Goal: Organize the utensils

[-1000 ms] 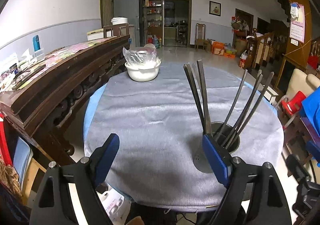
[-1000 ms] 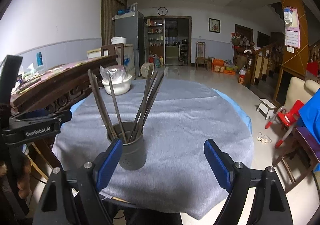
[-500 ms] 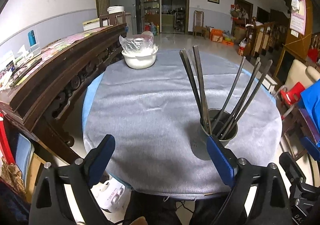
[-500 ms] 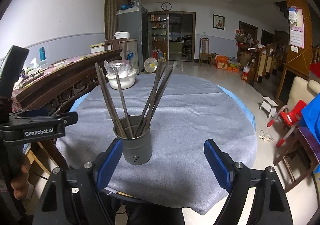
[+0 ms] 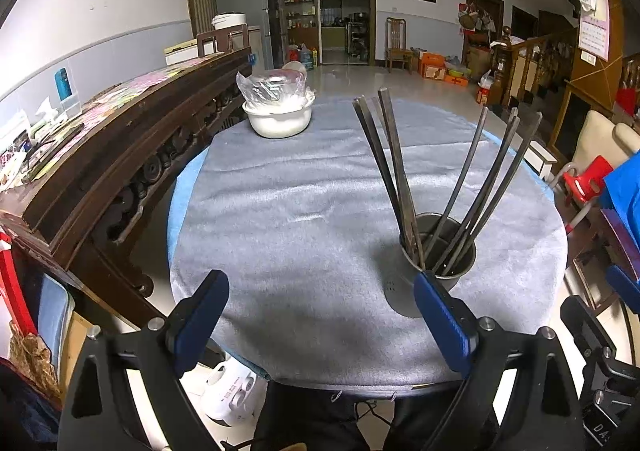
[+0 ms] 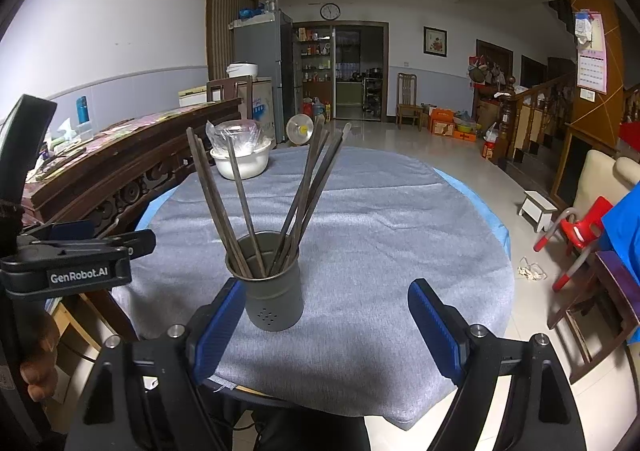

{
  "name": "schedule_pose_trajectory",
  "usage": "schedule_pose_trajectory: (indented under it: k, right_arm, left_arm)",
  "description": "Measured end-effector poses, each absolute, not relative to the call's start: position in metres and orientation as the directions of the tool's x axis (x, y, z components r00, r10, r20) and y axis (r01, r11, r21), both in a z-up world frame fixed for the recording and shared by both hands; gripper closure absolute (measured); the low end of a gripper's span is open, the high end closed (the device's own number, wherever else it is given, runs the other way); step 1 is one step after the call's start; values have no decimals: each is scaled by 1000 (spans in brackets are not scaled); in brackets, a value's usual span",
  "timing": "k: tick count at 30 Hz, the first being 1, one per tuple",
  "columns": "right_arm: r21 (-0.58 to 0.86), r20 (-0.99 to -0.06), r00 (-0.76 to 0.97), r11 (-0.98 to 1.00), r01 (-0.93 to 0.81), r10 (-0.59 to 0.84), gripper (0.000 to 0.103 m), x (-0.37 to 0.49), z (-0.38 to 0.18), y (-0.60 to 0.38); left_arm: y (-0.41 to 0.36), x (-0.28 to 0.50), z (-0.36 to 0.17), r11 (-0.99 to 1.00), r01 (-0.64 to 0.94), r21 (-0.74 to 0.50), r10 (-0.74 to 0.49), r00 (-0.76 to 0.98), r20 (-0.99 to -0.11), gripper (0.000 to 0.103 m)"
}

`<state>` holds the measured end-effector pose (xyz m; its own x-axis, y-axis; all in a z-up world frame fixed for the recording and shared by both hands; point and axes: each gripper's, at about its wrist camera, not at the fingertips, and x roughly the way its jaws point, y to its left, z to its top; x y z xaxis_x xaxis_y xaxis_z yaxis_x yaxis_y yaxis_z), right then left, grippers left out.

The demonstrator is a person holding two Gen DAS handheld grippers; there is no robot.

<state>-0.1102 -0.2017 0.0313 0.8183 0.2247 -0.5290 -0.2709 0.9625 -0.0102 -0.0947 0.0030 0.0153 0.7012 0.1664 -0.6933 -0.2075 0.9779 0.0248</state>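
Here, round perforated metal holder [image 6: 274,299], slender chopsticks [image 6: 304,195], perhaps metal

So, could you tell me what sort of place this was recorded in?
Most likely the main room of a family home: a cloth-covered round table holding a chopstick holder, a refrigerator by the kitchen doorway, and a staircase railing.

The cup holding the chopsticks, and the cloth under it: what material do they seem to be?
The cup looks like metal with a dull grey brushed finish: thin rim, small punched holes low on its wall. The chopsticks seem dark wood or metal; I cannot tell which. The cloth looks like soft grey fabric with a short nap and a faint sheen.
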Motion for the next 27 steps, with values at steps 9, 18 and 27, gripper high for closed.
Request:
schedule_pose_trajectory:
  k: [9,18,27]
  right_arm:
    - [-10,-528,819,963,-271,225,17,-111,31,-200]
    - [-9,-534,815,963,-271,224,17,-110,30,-199]
    - [-8,-540,811,962,-272,225,17,-109,30,-199]
  left_arm:
    - [0,-95,16,978,-204,43,176,698,-694,8]
    - [-3,-97,18,977,-206,58,189,708,-681,4]
    - [-4,-96,19,979,-197,59,183,708,-682,4]
